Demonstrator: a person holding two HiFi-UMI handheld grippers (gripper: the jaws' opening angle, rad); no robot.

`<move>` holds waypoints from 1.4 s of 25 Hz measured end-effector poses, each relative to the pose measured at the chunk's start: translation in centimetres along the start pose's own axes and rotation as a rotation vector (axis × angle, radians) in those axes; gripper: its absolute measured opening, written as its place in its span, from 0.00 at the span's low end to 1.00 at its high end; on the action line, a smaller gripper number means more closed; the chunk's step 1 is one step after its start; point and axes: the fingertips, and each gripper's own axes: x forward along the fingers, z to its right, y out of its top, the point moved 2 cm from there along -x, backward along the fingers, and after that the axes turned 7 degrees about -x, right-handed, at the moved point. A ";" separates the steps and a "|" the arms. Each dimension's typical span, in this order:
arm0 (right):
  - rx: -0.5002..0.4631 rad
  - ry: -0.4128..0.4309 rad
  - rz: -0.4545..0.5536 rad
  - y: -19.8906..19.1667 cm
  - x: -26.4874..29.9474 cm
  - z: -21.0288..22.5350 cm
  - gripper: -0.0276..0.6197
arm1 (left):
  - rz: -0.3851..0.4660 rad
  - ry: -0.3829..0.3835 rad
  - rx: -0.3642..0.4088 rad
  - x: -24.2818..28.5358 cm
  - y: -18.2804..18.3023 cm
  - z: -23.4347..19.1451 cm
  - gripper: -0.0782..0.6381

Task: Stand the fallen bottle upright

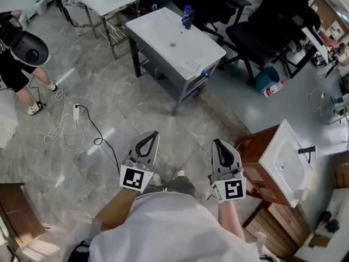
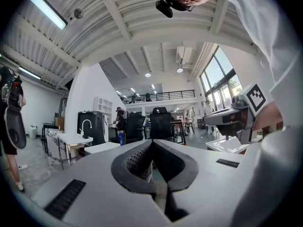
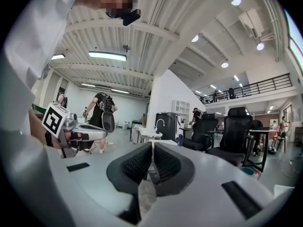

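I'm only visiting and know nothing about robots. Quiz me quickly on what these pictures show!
1. True or false: the left gripper is holding a bottle.
2. What colour is the bottle on the white table? A red, B blue, C green.
3. What lies looped on the floor to the left of the grippers in the head view?

Key: 1 false, its jaws are shut on nothing. 2 B. 3 a white cable.

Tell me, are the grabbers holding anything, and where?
Nothing is held. The left gripper and the right gripper both have their jaws shut together with nothing between them. The blue bottle sits away on the white table.
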 end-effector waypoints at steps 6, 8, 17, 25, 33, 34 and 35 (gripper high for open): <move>0.010 0.000 -0.007 -0.7 2.2 0.6 0.11 | -0.010 -0.014 -0.004 1.6 -0.6 -1.2 0.13; 0.017 0.010 -0.002 -1.2 3.7 1.3 0.11 | -0.014 -0.013 -0.002 2.8 -0.9 -1.6 0.13; 0.024 0.090 0.035 -3.2 13.4 8.9 0.11 | -0.046 0.028 0.030 12.9 -1.8 -4.0 0.13; 0.063 0.135 0.050 -5.4 22.0 17.4 0.11 | -0.070 0.052 0.048 24.8 -2.0 -5.6 0.13; 0.089 0.187 0.072 -6.7 26.1 22.4 0.11 | -0.079 0.103 0.040 30.5 -1.7 -5.7 0.13; 0.093 0.192 0.079 -6.7 26.4 22.7 0.11 | -0.080 0.109 0.044 30.9 -1.5 -5.8 0.13; 0.096 0.197 0.085 -6.6 26.6 22.9 0.11 | -0.081 0.113 0.050 31.2 -1.3 -5.8 0.13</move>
